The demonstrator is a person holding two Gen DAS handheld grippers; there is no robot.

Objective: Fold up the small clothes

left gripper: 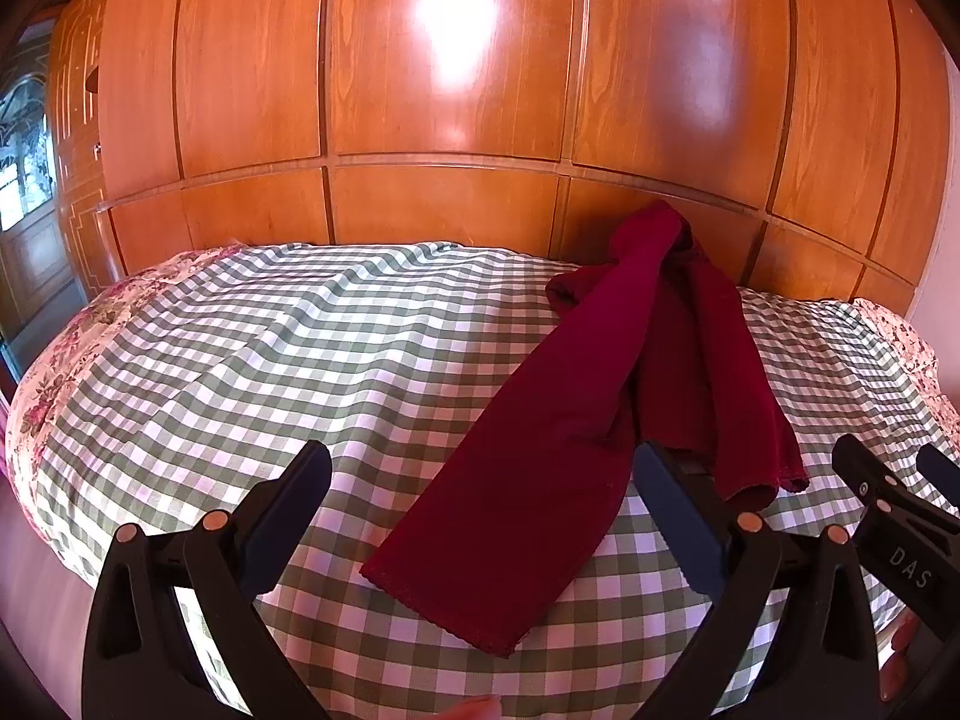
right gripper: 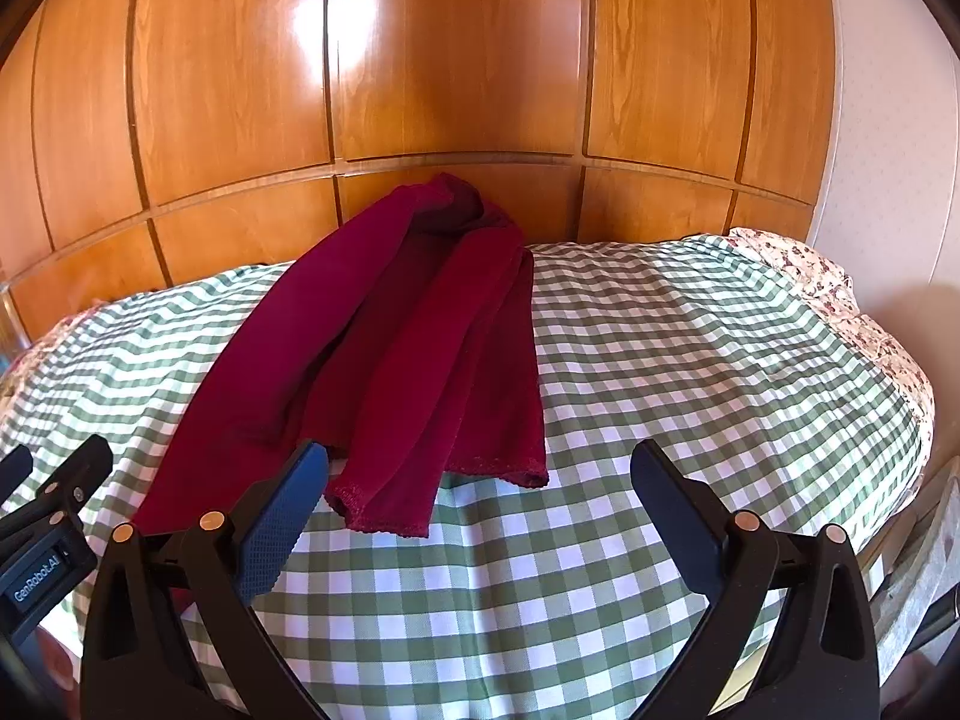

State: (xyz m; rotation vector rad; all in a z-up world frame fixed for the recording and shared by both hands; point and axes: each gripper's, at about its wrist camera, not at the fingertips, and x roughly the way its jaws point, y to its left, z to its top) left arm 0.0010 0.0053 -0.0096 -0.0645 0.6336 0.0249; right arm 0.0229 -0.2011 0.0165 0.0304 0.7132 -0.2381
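Note:
A dark red pair of small trousers (left gripper: 576,420) lies on the green-checked cloth (left gripper: 300,360), legs toward me, waist against the wooden wall. In the right wrist view the trousers (right gripper: 390,348) lie left of centre on the cloth (right gripper: 690,360). My left gripper (left gripper: 480,480) is open and empty, hovering just above the near end of the left leg. My right gripper (right gripper: 480,468) is open and empty, just in front of the right leg's hem (right gripper: 498,471). The right gripper also shows at the right edge of the left wrist view (left gripper: 888,492).
A glossy wooden panelled wall (left gripper: 450,90) stands close behind the bed. A floral bedspread (left gripper: 54,372) shows under the checked cloth at the left edge and at the right edge (right gripper: 840,294). The left gripper shows at the left of the right wrist view (right gripper: 54,492).

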